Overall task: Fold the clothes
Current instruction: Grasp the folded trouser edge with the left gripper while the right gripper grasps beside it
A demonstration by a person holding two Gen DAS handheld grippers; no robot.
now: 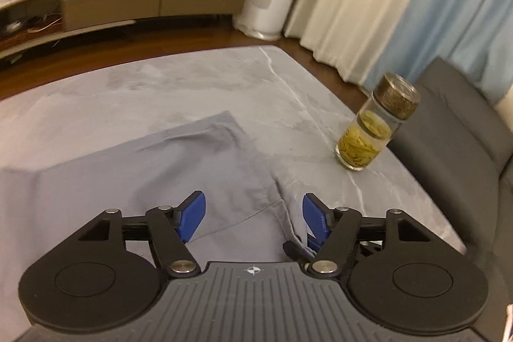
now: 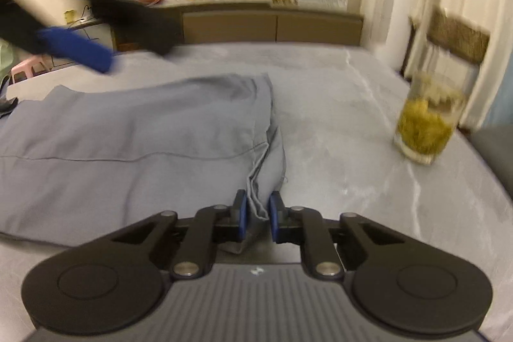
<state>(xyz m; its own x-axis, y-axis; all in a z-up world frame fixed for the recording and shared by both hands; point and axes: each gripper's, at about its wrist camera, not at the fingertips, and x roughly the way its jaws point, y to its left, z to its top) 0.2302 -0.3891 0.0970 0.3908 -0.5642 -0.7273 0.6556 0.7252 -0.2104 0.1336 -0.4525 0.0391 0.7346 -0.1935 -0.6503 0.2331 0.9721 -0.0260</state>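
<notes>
At the bottom centre of the right wrist view, the right tool (image 2: 256, 218) pinches a bunched corner of the grey garment (image 2: 134, 137) between its blue pads (image 2: 242, 220). From this corner the garment spreads flat to the left half of the frame, and its right edge runs up toward the middle. To the right of this edge the grey marble tabletop (image 2: 336, 124) is bare as far as a glass tea bottle (image 2: 426, 124), which stands near the right rim.

In the left wrist view, the left tool (image 1: 253, 217) is spread wide above the garment (image 1: 179, 169) and holds nothing. The far corner of the cloth lies at the centre of the frame, with bare tabletop (image 1: 198, 82) behind it up to the far rim. The tea bottle (image 1: 372, 130) stands at the right, close to the tabletop edge. In the upper left of the right wrist view the left tool (image 2: 73, 48) appears blurred above the cloth.
</notes>
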